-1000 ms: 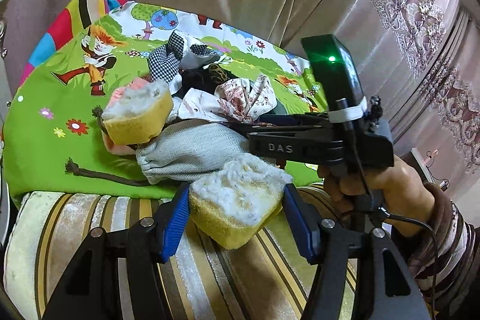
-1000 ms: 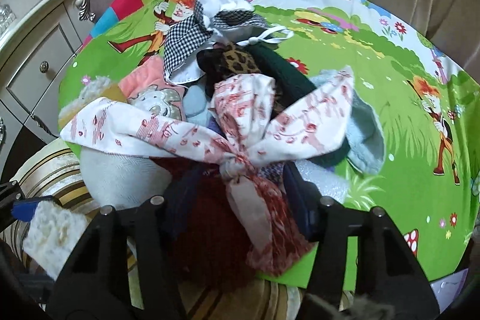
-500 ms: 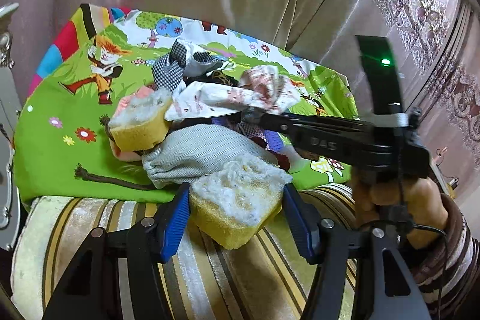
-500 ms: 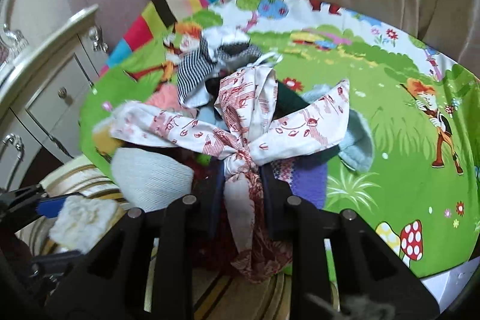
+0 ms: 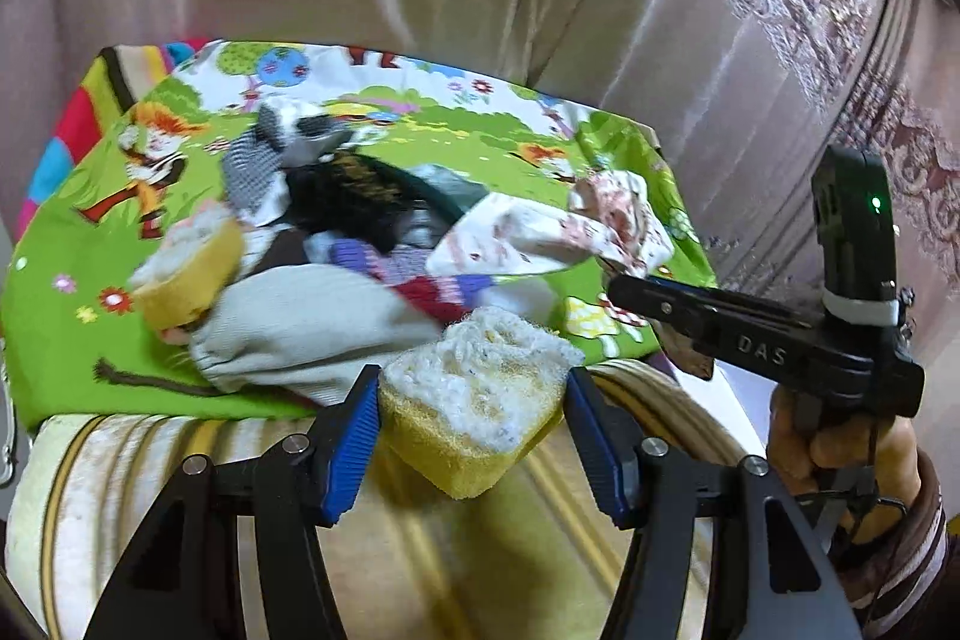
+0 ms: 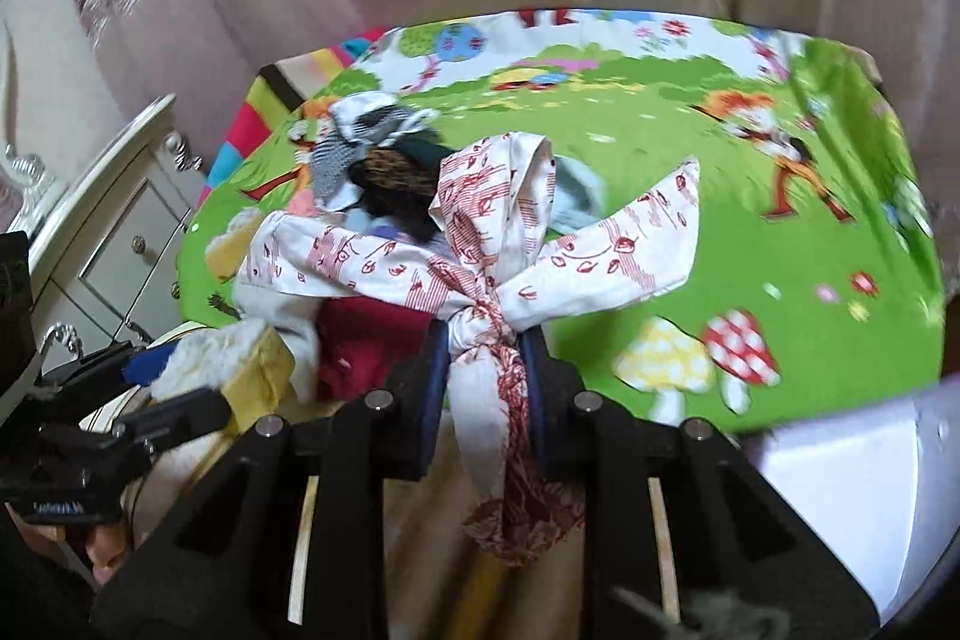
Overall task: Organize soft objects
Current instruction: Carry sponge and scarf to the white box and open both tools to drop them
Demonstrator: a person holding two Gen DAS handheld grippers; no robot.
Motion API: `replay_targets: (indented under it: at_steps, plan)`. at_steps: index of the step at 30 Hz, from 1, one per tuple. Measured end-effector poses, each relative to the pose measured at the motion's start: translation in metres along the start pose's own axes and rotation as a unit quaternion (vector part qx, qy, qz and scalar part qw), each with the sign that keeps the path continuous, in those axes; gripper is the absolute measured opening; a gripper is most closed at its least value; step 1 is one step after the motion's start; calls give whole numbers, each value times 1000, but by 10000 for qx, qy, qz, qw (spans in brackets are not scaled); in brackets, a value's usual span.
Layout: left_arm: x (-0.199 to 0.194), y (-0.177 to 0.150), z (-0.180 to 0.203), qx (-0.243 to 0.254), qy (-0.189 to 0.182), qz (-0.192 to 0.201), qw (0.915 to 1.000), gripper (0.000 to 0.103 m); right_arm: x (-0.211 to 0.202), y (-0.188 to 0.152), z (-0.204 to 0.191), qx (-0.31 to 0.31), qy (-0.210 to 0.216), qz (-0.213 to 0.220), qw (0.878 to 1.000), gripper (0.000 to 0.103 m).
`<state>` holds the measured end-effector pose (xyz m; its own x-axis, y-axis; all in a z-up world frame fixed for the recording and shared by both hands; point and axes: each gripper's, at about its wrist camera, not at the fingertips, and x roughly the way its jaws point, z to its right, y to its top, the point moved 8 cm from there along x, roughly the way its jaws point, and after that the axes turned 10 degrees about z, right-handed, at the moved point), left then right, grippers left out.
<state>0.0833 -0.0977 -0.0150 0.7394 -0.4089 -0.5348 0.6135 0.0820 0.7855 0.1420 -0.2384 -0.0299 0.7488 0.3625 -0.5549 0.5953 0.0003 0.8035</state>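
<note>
Sponge (image 5: 480,388) sits pinched in your left tool (image 5: 474,436), near you over the striped cushion (image 5: 120,466). Your right tool (image 6: 483,370) has just been closing and now clamps the knot of the red-print scarf (image 6: 498,250), whose tails trail left and far toward the clothes pile (image 5: 336,244) on the green mat (image 6: 750,232).

A striped cushion (image 5: 150,466) carries a bright green cartoon-print cloth (image 5: 72,340) that covers most of its top and leaves the near edge bare. A heap of soft things lies on the cloth toward its left side: a grey knit piece (image 5: 300,328), a yellow sponge (image 5: 186,274), a checked fabric (image 5: 252,172) and dark garments (image 5: 360,202).
</note>
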Motion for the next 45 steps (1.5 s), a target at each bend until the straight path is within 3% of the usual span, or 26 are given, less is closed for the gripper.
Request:
replay_targets:
  at_steps: [11,21,28,31,33,34,39,45]
  plan:
    - [36,3,90,541,-603,-225,9965,61,-62,-15,99,694,-768,216,9944,28]
    - [78,-2,178,1039,-1143,-537,9865,61,-101,-32,176,1171,-1563,368,9801,30]
    - [102,-2,219,1300,-1315,-644,9806,61,-120,-38,210,1479,-1791,528,9712,31]
    - [111,-2,233,1360,-1379,-683,9787,62,-127,-39,222,1575,-1883,600,9675,44]
    - [118,-3,241,1426,-1374,-720,9775,66,-134,-40,229,1624,-1993,666,9641,66]
    - [121,-3,243,1445,-1361,-749,9772,67,-138,-40,233,1654,-2055,728,9618,70]
    - [126,-5,241,1417,-1237,-802,9789,72,-145,-41,244,1723,-2195,781,9571,75]
    - [124,3,217,1047,-926,-697,9877,76,-155,-38,246,1755,-2368,926,9511,83]
